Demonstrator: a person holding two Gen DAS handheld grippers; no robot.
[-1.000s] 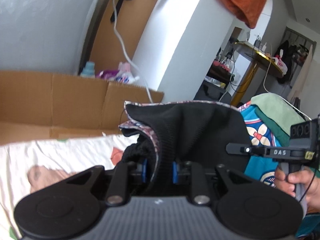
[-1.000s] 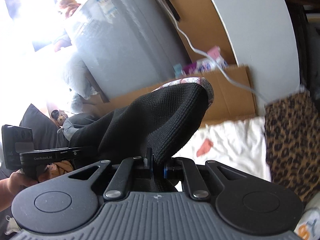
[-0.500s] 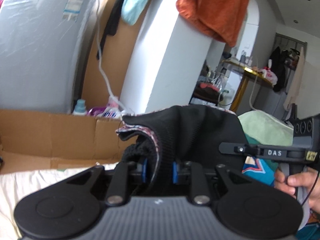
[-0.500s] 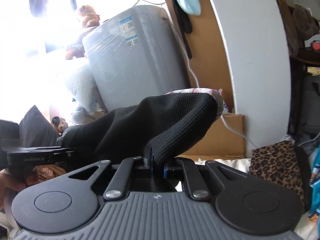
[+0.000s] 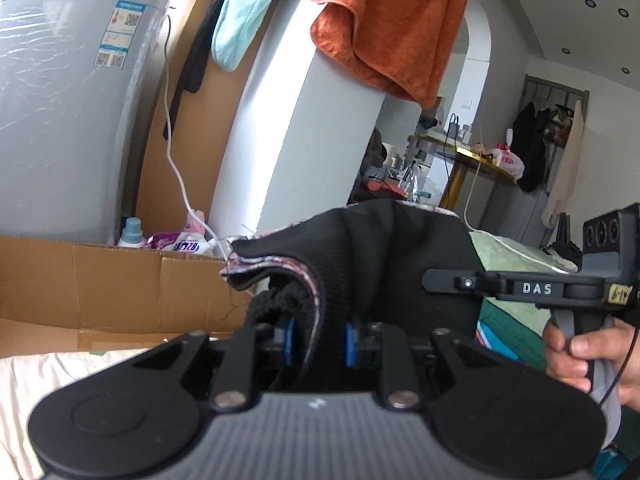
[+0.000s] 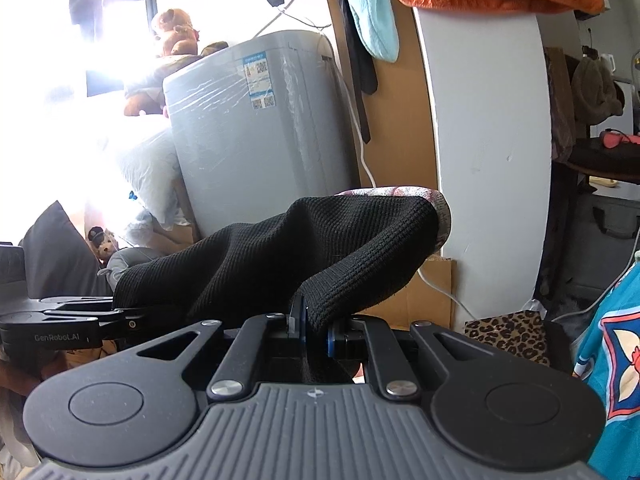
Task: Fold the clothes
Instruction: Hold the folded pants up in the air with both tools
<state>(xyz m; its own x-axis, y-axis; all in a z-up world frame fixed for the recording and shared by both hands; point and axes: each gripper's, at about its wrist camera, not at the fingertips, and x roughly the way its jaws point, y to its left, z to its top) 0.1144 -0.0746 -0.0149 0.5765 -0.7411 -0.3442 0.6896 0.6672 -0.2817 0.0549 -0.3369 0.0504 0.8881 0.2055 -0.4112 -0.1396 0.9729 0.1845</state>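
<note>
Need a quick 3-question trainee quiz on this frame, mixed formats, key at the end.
1. True or false: both the left tool and the right tool are shut on the black knit garment.
2. Which item hangs over the top of the white pillar? A) orange towel B) leopard-print fabric C) cardboard box
3. Fill in: in the left wrist view, the white cable runs down in front of the brown wall panel beside the grey ____.

Key: 1 true; 2 A; 3 washing machine.
</note>
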